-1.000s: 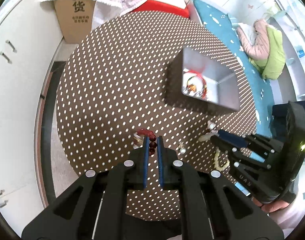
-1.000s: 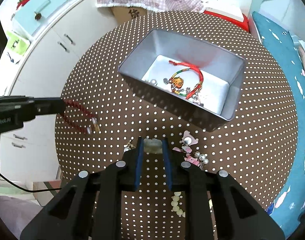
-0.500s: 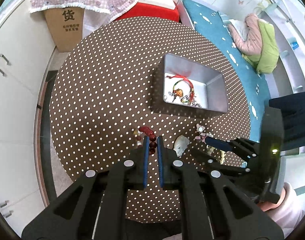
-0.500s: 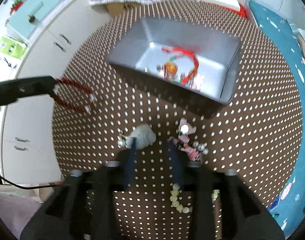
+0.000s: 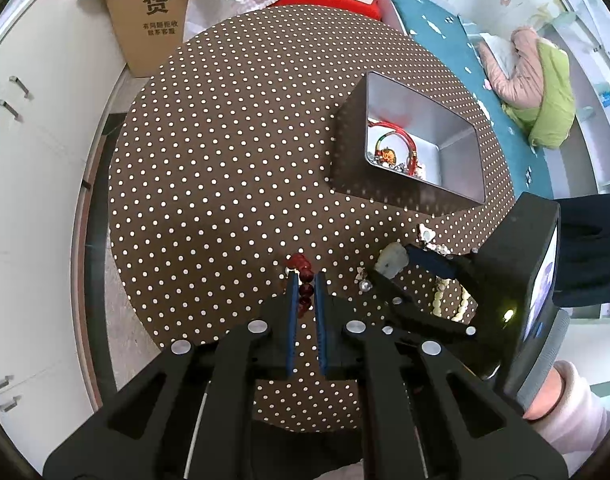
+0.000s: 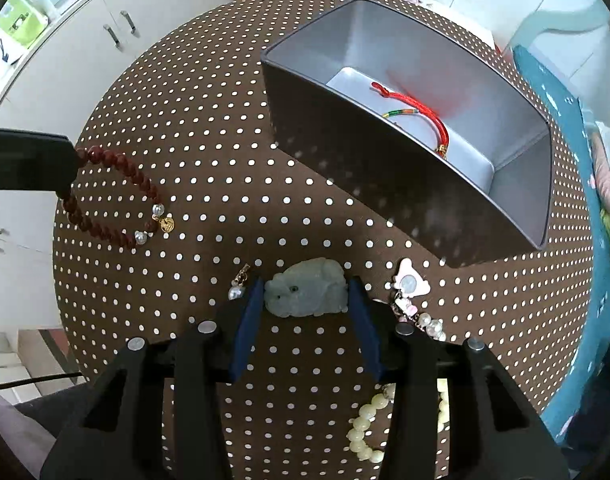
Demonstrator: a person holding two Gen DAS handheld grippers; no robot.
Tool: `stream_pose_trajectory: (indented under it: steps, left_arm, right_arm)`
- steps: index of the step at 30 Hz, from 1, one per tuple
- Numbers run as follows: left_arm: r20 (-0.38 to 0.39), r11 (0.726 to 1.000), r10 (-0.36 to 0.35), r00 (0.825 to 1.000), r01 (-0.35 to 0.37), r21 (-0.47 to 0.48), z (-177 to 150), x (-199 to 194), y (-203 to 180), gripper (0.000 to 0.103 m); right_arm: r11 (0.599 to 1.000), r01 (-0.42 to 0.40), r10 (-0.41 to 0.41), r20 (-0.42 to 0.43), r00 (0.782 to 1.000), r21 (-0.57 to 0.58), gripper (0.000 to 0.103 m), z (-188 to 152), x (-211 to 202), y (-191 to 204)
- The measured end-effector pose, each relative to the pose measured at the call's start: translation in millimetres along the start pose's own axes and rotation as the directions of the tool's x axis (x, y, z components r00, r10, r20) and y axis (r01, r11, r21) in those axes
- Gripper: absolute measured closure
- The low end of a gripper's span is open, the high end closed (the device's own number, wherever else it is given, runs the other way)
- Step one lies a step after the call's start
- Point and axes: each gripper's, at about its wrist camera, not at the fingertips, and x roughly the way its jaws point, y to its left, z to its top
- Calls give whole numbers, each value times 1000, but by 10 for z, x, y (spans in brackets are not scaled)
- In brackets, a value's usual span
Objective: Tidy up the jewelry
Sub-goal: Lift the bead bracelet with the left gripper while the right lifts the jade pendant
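Note:
My left gripper [image 5: 303, 280] is shut on a dark red bead bracelet [image 5: 303, 276], which hangs from it above the table in the right wrist view [image 6: 109, 196]. My right gripper [image 6: 305, 292] is open, its blue pads on either side of a pale green jade pendant [image 6: 305, 294] lying on the table; the pendant also shows in the left wrist view [image 5: 393, 260]. A grey metal box [image 6: 385, 152] beyond it holds a red cord bracelet [image 6: 417, 108] and other pieces. The box also shows in the left wrist view [image 5: 409, 184].
On the round brown dotted table [image 6: 209, 128] lie a small pearl earring [image 6: 239, 286], a pink charm piece [image 6: 411, 284] and a cream bead bracelet [image 6: 369, 420]. White cabinets [image 5: 33, 160] stand left; a cardboard box [image 5: 153, 28] behind.
My right gripper opened wider and dropped around the jade pendant, closer to the table and box. My left gripper still holds the red bead bracelet and has moved a little lower.

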Motion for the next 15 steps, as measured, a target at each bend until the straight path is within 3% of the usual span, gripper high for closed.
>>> stream_pose_trajectory:
  steps: [4, 7, 15]
  left_arm:
    - [10, 1000, -4, 1000, 4, 4, 8, -24, -10, 95]
    - [16, 1000, -8, 1000, 8, 15, 18, -49, -38, 95]
    - [51, 998, -37, 998, 34, 51, 146, -152, -175, 95]
  right_arm:
    - [1000, -14, 14, -4, 1000, 14, 62, 15, -23, -56]
    - [994, -60, 61, -13, 998, 92, 62, 41, -35, -240]
    - [978, -79, 76, 24, 997, 195, 62, 27, -289, -566]
